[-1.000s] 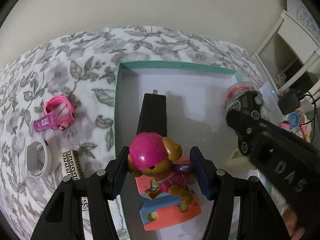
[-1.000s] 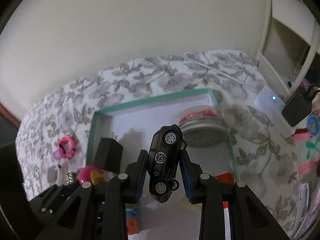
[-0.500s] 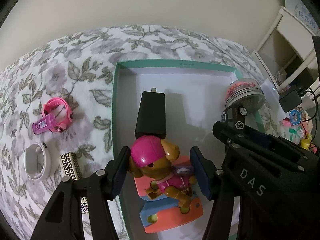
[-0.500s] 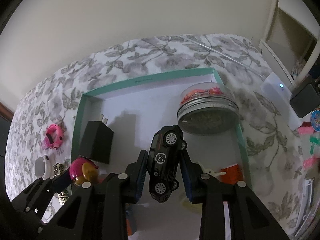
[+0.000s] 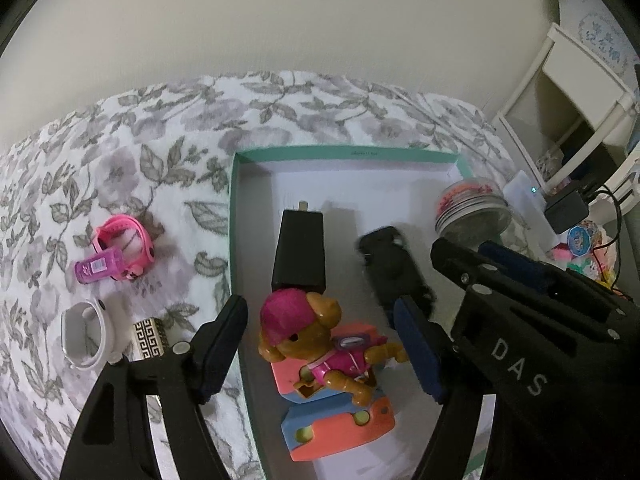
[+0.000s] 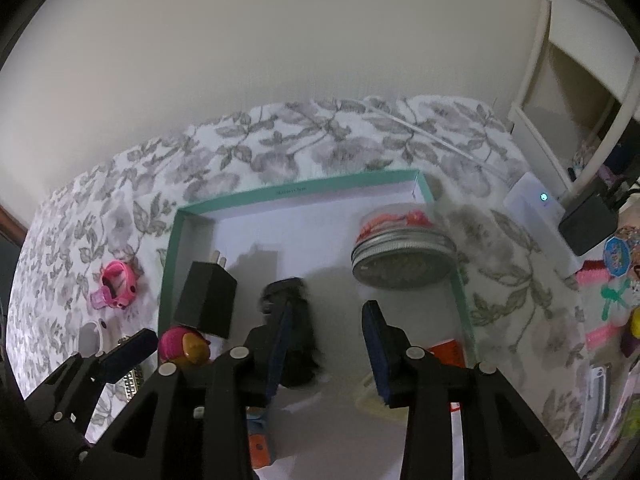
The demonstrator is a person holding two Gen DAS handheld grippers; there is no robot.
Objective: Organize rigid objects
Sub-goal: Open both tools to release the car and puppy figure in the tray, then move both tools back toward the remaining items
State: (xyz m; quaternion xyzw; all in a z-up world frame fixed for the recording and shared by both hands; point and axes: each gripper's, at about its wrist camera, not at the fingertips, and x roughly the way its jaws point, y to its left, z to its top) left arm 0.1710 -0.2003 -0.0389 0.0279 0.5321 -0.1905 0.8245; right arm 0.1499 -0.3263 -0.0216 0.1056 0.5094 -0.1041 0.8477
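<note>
Over the teal-rimmed box (image 5: 232,216), the left wrist view shows the left gripper (image 5: 320,344) spread wide around a pink-capped toy puppy (image 5: 316,340) without touching it, beside a black charger block (image 5: 299,252), a blurred black toy car (image 5: 394,268) and a lidded jar (image 5: 472,212), with a pink watch (image 5: 122,246) out on the floral cover (image 5: 160,128). From the right wrist view, the right gripper (image 6: 326,350) stands open and empty, the car (image 6: 294,340) lying on the box floor against its left finger, blurred.
</note>
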